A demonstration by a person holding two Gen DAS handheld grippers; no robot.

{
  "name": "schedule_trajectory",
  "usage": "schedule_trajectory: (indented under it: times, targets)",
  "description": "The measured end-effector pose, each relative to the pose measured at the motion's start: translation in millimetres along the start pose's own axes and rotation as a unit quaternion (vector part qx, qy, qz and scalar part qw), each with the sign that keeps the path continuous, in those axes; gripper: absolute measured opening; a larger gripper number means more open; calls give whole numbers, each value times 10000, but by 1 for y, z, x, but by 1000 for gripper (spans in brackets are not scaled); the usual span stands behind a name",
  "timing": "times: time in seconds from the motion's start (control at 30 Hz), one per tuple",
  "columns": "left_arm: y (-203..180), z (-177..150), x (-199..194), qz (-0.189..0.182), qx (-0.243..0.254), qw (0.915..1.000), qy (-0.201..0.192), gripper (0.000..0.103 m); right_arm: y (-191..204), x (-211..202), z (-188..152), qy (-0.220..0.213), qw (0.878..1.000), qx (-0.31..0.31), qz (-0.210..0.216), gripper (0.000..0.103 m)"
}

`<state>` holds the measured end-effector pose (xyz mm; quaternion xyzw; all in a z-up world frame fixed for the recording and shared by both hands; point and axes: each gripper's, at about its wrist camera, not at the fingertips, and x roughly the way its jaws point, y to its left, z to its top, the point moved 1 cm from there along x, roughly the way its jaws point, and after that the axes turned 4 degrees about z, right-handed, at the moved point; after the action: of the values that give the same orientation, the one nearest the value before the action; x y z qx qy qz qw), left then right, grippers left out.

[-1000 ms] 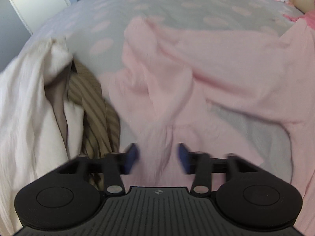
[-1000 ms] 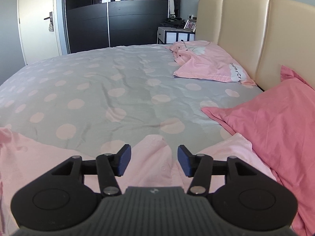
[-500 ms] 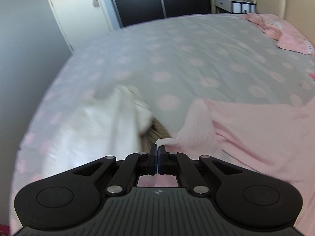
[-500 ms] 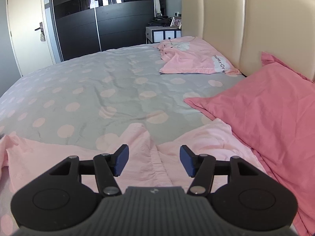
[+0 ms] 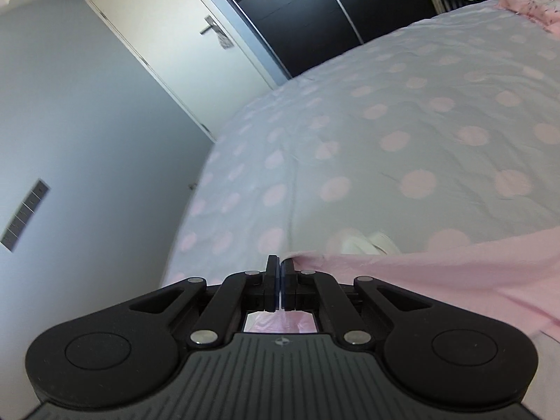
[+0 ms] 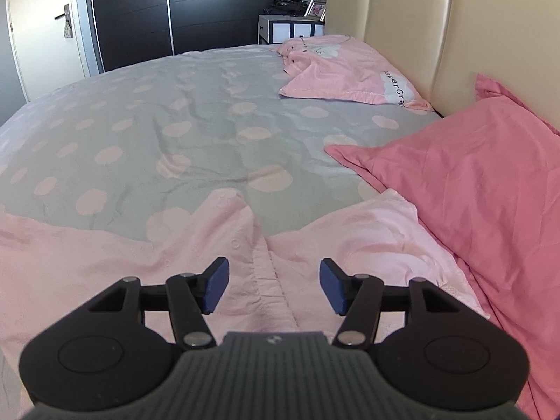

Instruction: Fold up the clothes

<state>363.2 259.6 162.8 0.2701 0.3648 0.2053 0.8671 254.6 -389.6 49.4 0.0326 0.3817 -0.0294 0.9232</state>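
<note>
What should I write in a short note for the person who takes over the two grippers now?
Left gripper: shut on an edge of the pink garment, lifted off the bed.
Right gripper: open, above the garment's middle seam, holding nothing.
Garment: spread across the bed's near side, beside the pink pillow. A white cloth shows just behind the garment's edge.
Done: one edge gripped.
Left: grip with the right, then all folds.

Both wrist views look down across the bed (image 6: 196,112), close above it.
</note>
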Motion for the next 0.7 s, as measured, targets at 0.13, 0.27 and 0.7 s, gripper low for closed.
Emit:
schedule_trajectory:
  times: [0.13,0.27,0.7]
  targets:
    - [-12,-2,28,129,52,9999,69,4,5,13,1,88,9999,-109,-8,61]
    - [-23,-18,38,-12,247,9995,172,24,11,18,3,90,9997,-225,59,61]
    - [-94,-98,-68,-1187,1207,9856,-14,60,8,-1,7,-122,9995,-182,223,63]
